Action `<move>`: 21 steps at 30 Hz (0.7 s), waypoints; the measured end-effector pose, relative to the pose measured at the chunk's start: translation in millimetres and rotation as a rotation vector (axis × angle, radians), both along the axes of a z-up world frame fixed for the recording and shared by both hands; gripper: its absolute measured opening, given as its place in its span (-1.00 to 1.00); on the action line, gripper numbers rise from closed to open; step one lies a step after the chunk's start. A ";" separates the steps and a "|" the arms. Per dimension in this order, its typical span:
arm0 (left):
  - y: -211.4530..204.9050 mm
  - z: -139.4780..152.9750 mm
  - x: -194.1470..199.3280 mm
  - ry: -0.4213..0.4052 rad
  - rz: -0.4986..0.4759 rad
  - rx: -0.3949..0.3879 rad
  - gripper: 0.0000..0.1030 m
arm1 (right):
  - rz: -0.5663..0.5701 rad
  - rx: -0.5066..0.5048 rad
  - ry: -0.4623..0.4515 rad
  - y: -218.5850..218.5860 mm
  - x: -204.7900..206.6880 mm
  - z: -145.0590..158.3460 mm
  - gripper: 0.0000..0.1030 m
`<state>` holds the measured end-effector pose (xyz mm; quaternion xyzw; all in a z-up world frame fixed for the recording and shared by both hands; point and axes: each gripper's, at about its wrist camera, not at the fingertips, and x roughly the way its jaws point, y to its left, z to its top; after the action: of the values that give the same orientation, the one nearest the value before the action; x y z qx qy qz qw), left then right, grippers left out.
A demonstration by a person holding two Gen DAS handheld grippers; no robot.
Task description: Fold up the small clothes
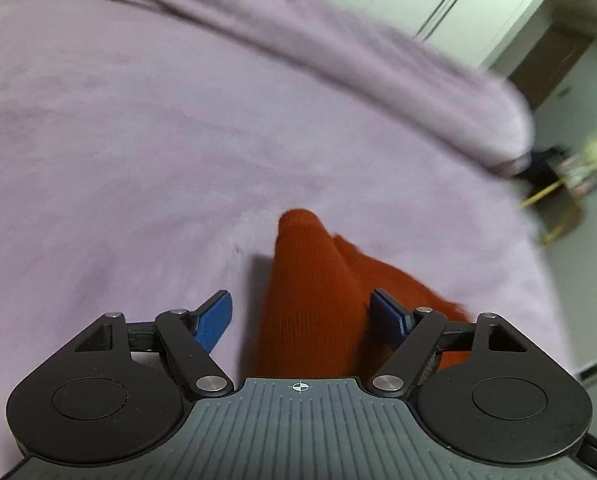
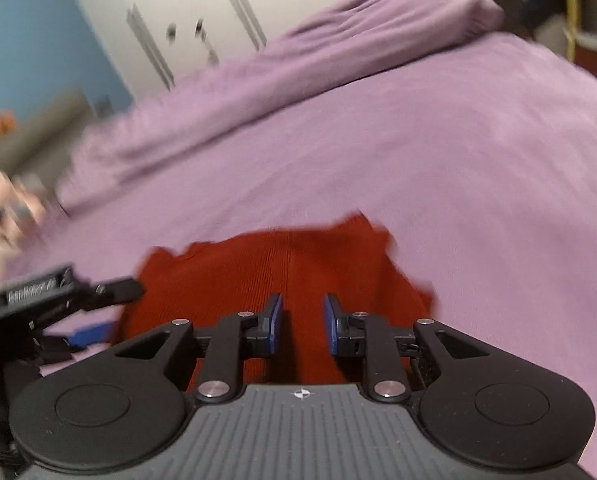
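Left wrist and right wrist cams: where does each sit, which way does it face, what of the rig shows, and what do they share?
Left wrist: on the left gripper, looking forward and down along its open blue fingers at the red garment on the purple bed cover; white wardrobe behind.
Right wrist: on the right gripper, fingers narrowly apart over the same garment; the left gripper enters at the left edge, with a blurred hand above it.
Shared: red garment, purple bed cover, the left gripper, white wardrobe doors.

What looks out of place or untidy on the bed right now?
The red knit garment lies rumpled on the purple bedsheet, its far edge ragged. One part stands up in a ridge between the left claw fingers. Nothing looks damaged.
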<state>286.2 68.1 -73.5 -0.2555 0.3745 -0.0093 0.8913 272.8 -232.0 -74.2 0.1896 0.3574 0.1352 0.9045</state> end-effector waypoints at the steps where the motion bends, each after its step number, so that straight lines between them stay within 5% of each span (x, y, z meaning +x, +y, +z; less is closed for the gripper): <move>1: 3.9 6.8 -27.0 -0.018 -0.019 -0.023 0.54 | -0.026 0.050 0.013 -14.9 -22.0 0.1 -0.37; 4: 9.1 11.0 -97.9 -0.054 -0.052 -0.102 0.55 | -0.107 0.241 0.106 -54.5 -80.9 -12.7 -0.21; 7: 8.8 -0.9 -148.8 0.009 -0.056 -0.244 0.54 | -0.140 0.414 0.120 -71.7 -110.4 -22.5 -0.21; 11: 3.2 -23.9 -170.5 0.078 -0.050 -0.498 0.48 | -0.145 0.588 0.231 -74.5 -103.3 -37.5 -0.22; 13: 2.3 -26.5 -169.0 0.035 -0.038 -0.576 0.48 | -0.169 0.621 0.244 -71.9 -103.4 -43.9 -0.22; 18: -4.2 -30.6 -152.9 0.035 0.017 -0.570 0.48 | -0.249 0.681 0.279 -63.2 -100.3 -60.0 -0.26; 21: -8.1 -36.3 -146.5 0.060 0.061 -0.545 0.45 | -0.249 0.692 0.301 -58.4 -96.5 -64.6 -0.56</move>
<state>139.7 60.0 -109.8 -0.4972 0.3763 -0.0753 0.7781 176.3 -290.3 -138.8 0.5428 0.3934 0.1076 0.7342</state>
